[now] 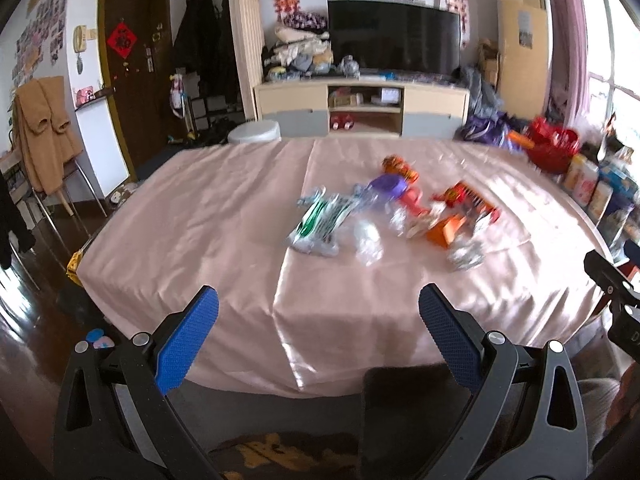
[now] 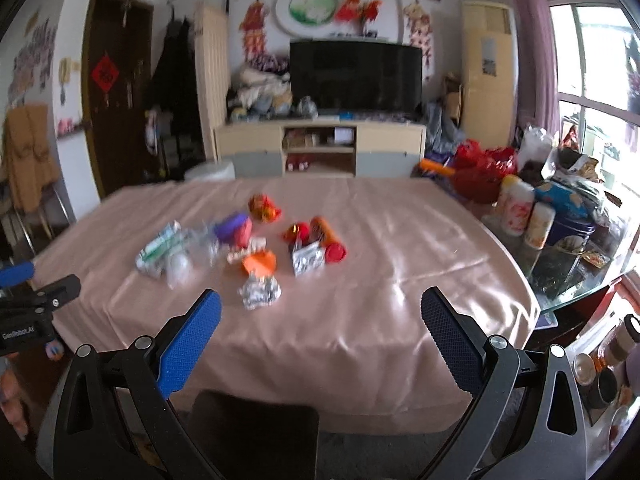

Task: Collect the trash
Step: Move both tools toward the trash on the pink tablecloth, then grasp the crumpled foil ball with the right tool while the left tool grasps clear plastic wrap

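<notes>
We see a table draped in shiny pink satin cloth [image 2: 360, 320] filling mid-frame; a cluster of crumpled wrappers [image 2: 240, 248] lies at its centre-left, a silver foil ball [image 2: 259, 295] lowest

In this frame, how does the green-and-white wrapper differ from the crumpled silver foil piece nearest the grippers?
The green-and-white wrapper lies long and fairly flat; the silver foil piece is balled and crinkled. The wrapper shows green print, while the foil is plain and shiny. The wrapper sits at the left end of the litter, the foil at its near edge, closest to the right gripper. Both rest loose on the pink tablecloth, untouched.
</notes>
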The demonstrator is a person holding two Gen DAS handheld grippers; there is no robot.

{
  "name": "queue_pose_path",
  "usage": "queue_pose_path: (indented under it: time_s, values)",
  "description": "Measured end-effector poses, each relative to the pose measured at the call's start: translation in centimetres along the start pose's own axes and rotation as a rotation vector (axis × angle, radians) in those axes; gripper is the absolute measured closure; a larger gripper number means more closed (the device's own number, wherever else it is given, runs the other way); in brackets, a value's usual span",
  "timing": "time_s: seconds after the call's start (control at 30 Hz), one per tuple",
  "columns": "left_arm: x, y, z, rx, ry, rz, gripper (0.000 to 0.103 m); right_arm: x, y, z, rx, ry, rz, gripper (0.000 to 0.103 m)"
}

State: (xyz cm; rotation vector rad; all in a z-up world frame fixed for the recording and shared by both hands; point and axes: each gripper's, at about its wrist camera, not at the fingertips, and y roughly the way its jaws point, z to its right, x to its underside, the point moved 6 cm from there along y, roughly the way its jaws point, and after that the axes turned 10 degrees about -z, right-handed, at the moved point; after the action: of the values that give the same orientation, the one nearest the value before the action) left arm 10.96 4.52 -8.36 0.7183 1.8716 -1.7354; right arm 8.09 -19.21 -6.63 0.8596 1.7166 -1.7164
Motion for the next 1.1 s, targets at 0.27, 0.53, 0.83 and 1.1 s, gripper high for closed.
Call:
queue_pose_path:
  time_s: [0.27, 0.53, 0.83, 1.1]
  values:
    - [0.0, 5.8, -1.0, 0.061, 0.014, -0.106, 0.008, 0.4, 6.7, -2.4, -0.069, 0.022, -0.149, 0.003]
    - [-1.4, 9.5, 0.4, 0.115, 0.092, -0.152, 0.017, -0.1, 12.7, -4.1, -0.130, 0.051, -0.238, 0.003]
    - [-3.7, 12.7, 2.7, 0.201, 0.137, -0.182, 0.028, 0.6, 15.8, -5.0, -0.049, -0.027, -0.266, 0.055]
    - [-4.5, 15.6, 4.9, 0.244, 0.160, -0.210, 0.050, 0.3, 16.2, -2.9, -0.067, 0.004, -0.248, 0.068]
